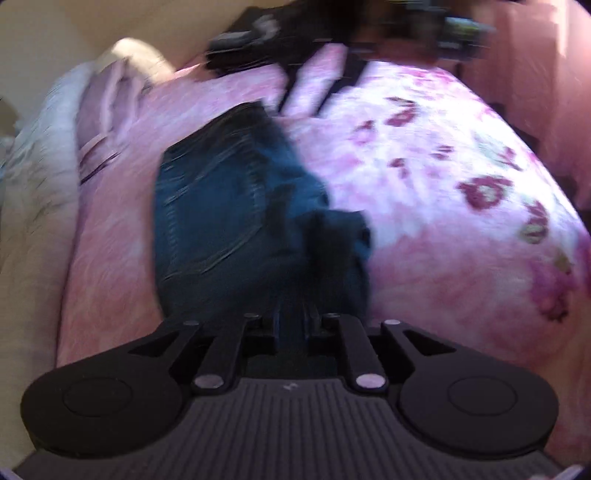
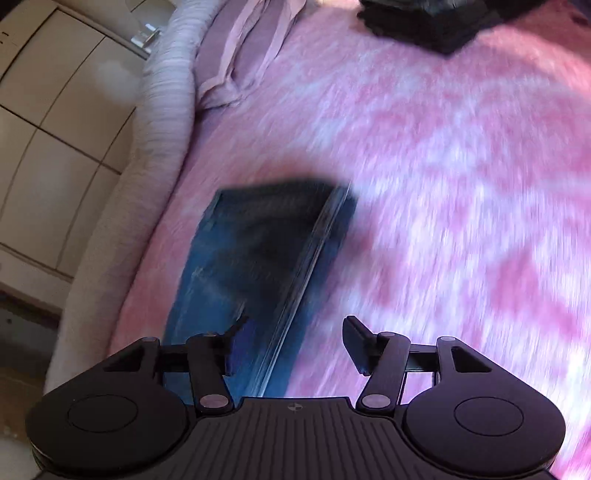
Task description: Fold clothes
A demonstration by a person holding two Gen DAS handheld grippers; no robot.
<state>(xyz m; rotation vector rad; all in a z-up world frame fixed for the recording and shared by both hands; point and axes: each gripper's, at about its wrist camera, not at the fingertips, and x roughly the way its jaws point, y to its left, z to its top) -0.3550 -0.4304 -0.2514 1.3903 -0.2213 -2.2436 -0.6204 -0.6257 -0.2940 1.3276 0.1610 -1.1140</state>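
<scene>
Dark blue jeans point(image 1: 221, 206) lie folded on a pink fleece blanket point(image 1: 424, 266). My left gripper point(image 1: 297, 225) reaches over their right side, its jaws drawn close together on a raised bunch of denim; blur hides the tips. In the right wrist view the jeans point(image 2: 251, 258) run lengthwise, with a long seam edge showing. My right gripper point(image 2: 293, 341) hovers low over their near end, its fingers point(image 2: 354, 341) wide apart and pressing on nothing. That right gripper point(image 1: 317, 92) also shows blurred at the top of the left wrist view, beyond the jeans.
A folded black garment point(image 2: 424, 22) lies at the blanket's far end. A lilac-pink garment point(image 2: 240, 55) sits by the bed's left edge, next to a pale ribbed quilt border point(image 2: 166, 96). Cream tiles point(image 2: 55, 129) lie beyond that edge. The blanket has a floral print point(image 1: 484, 188) on the right.
</scene>
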